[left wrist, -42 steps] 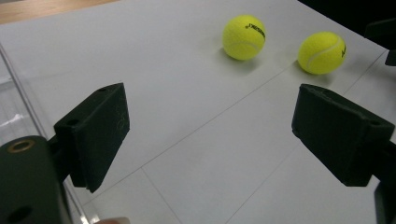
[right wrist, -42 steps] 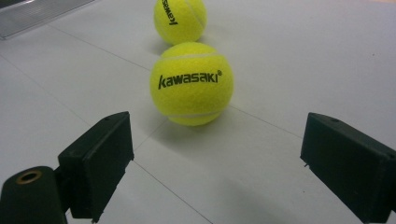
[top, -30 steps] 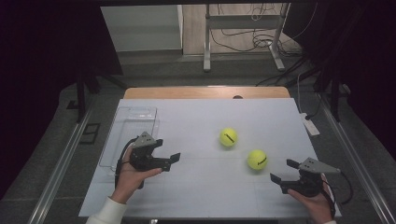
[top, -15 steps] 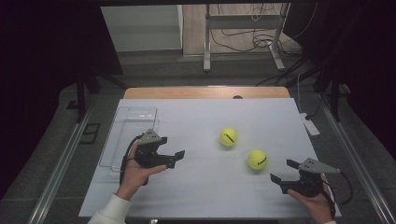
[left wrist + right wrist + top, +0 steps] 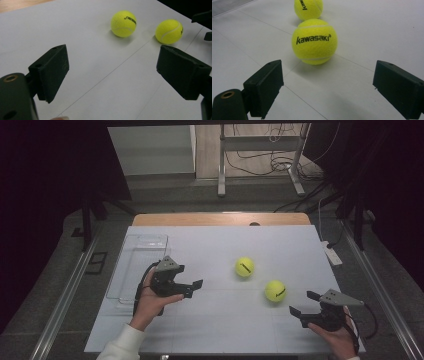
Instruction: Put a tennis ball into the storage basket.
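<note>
Two yellow tennis balls lie on the white table top. The farther ball rests near the middle. The nearer ball, printed "kawasaki", lies right of it and closer to me. My left gripper is held open at the left, jaws pointing right toward the balls, with nothing between them. My right gripper is open near the front right corner, jaws aimed at the nearer ball a short way ahead. The right gripper's fingers show beyond the balls.
A clear plastic tray sits at the table's left side, just behind my left hand. A white block with a cable lies off the right edge. A wooden strip runs along the back edge, with metal stand legs beyond.
My left gripper has shifted a little to the right, away from the tray and toward the balls. The right gripper and both balls have stayed put.
</note>
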The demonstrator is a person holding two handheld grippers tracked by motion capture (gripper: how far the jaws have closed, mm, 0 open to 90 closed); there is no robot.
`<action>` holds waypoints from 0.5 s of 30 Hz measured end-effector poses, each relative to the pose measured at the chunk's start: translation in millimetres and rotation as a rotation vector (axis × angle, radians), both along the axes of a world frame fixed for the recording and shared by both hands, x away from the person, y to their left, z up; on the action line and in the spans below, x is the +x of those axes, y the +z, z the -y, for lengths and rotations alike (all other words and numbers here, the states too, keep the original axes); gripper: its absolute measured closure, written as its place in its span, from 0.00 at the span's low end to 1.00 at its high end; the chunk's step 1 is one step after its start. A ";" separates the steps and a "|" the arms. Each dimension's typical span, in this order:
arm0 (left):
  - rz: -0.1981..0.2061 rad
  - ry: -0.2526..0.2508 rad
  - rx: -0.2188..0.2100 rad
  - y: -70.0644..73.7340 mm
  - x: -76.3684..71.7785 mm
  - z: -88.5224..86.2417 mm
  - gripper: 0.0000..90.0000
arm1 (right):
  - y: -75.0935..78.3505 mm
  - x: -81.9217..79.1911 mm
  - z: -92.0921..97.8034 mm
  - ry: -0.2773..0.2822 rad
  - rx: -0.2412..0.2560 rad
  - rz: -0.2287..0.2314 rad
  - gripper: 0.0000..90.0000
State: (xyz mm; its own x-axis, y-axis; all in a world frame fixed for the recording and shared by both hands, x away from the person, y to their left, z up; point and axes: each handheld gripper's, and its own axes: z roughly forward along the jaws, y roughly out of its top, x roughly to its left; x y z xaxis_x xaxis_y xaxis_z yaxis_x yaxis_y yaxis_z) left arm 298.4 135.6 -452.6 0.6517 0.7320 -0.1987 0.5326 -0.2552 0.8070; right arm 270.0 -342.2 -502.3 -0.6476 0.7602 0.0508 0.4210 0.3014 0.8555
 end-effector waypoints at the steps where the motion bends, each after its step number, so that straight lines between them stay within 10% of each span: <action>1: -0.001 -0.003 0.000 -0.2 0.7 0.8 0.13 | 0.0 0.0 0.0 -0.002 -0.002 0.000 0.10; 15: -0.001 -0.036 0.019 -0.2 10.4 18.3 0.13 | -0.4 -0.6 0.2 0.002 -0.001 0.002 0.11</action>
